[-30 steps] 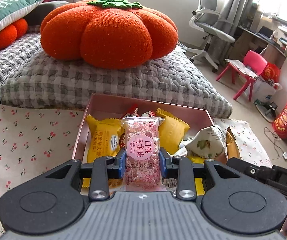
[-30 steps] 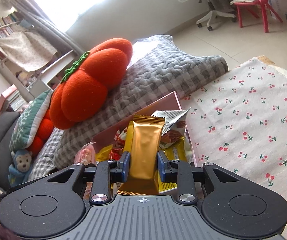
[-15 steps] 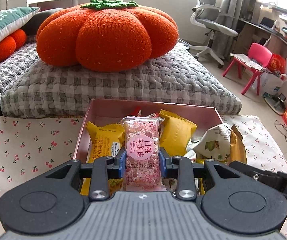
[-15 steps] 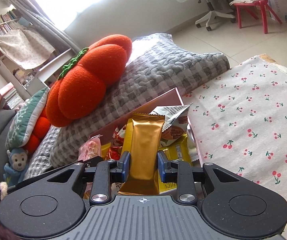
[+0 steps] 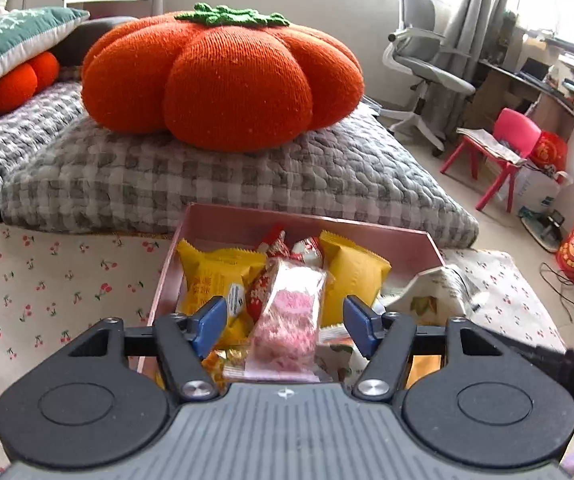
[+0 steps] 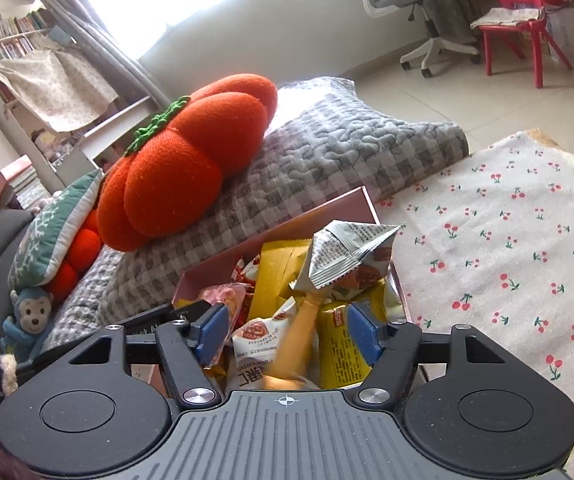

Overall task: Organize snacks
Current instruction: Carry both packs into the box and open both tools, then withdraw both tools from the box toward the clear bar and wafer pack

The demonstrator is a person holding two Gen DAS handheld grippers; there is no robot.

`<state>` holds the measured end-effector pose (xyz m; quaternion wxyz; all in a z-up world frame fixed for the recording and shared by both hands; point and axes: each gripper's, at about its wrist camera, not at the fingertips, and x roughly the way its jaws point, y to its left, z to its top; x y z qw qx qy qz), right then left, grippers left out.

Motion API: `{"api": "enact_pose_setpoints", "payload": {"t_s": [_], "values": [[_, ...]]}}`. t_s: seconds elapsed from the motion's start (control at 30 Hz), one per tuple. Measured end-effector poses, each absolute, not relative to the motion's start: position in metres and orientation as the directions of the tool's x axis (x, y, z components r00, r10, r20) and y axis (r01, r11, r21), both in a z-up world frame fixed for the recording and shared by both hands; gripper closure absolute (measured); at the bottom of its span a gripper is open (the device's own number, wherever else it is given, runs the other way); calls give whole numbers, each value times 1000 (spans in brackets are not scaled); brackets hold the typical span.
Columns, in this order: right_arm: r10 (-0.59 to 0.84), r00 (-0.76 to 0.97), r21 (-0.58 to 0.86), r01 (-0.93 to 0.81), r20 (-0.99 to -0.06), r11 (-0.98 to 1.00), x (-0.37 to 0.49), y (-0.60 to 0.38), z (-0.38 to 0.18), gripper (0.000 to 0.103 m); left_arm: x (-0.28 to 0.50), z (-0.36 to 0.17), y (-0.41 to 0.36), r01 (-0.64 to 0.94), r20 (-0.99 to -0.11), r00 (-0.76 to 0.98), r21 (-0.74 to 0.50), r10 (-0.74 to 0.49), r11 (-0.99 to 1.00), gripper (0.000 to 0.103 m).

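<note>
A pink box [image 5: 247, 220] on the cherry-print cloth holds several snack packs. My left gripper [image 5: 285, 322] hangs over its near side with jaws opening; the pink snack packet [image 5: 289, 322] lies free between the blue pads, touching neither, tipping onto the pile. In the right wrist view my right gripper [image 6: 287, 330] is also opening over the box [image 6: 343, 208]; the gold snack bar [image 6: 297, 336], blurred, drops between its pads, clear of both. Yellow packs [image 5: 211, 280] and a grey foil bag [image 6: 347, 256] lie in the box.
A big orange pumpkin cushion [image 5: 223, 80] rests on a grey checked quilt [image 5: 247, 172] just behind the box. The cherry-print cloth [image 6: 507, 248] spreads to both sides. An office chair [image 5: 423, 68] and a red child's chair [image 5: 499, 148] stand far off on the floor.
Both grippers were shut on their snacks and now stand apart. The pink packet has tipped down from the left pads; the gold bar has slipped down out of the right pads.
</note>
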<state>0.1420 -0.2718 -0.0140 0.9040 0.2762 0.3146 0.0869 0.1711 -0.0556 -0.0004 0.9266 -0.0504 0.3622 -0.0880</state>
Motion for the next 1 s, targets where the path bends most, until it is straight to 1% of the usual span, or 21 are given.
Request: {"api": "enact_pose_setpoints", "payload": {"t_s": [0.03, 0.1, 0.13, 0.2, 0.27, 0.33, 0.4, 0.47, 0.6, 0.67, 0.77, 0.83, 0.9, 1.0], "values": [[331, 785, 553, 17, -523, 833, 141, -272, -13, 35, 169, 0, -55, 128, -662, 723, -153, -198, 980, 40], [334, 782, 546, 10, -526, 838, 141, -270, -11, 31, 164, 4, -54, 136, -657, 727, -145, -198, 980, 32], [335, 781, 541, 5, -528, 841, 140, -270, -10, 30, 162, 6, -52, 138, -657, 727, -143, -198, 980, 30], [333, 778, 531, 0, -532, 848, 138, -268, -7, 27, 156, 9, -49, 132, -662, 723, -147, -197, 980, 23], [325, 774, 513, 0, -543, 858, 135, -266, -4, 25, 148, 13, -44, 135, -669, 715, -154, -204, 979, 19], [316, 770, 490, -5, -554, 872, 131, -264, 1, 24, 139, 16, -41, 146, -675, 709, -139, -202, 979, 16], [310, 774, 478, -11, -552, 878, 125, -262, 5, 19, 131, 18, -38, 159, -678, 708, -117, -195, 980, 11], [300, 780, 473, -6, -549, 881, 118, -262, 10, 16, 120, 20, -33, 168, -681, 709, -91, -184, 982, 9], [285, 775, 444, -7, -564, 896, 109, -261, 19, 15, 104, 23, -22, 173, -694, 700, -67, -171, 983, 6], [275, 779, 427, -11, -563, 904, 103, -262, 24, 14, 95, 25, -16, 166, -696, 699, -65, -164, 984, 3], [265, 784, 400, -23, -562, 916, 94, -262, 29, 9, 84, 26, -8, 156, -700, 696, -69, -159, 985, 1], [259, 786, 386, -28, -561, 922, 88, -262, 32, 8, 78, 27, -2, 147, -701, 695, -81, -161, 986, 1], [254, 784, 376, -29, -566, 926, 83, -261, 32, 8, 72, 25, 3, 133, -692, 703, -99, -164, 986, 1], [236, 776, 342, -27, -585, 939, 75, -258, 30, 7, 63, 21, 7, 130, -653, 739, -101, -165, 986, 1]]}}
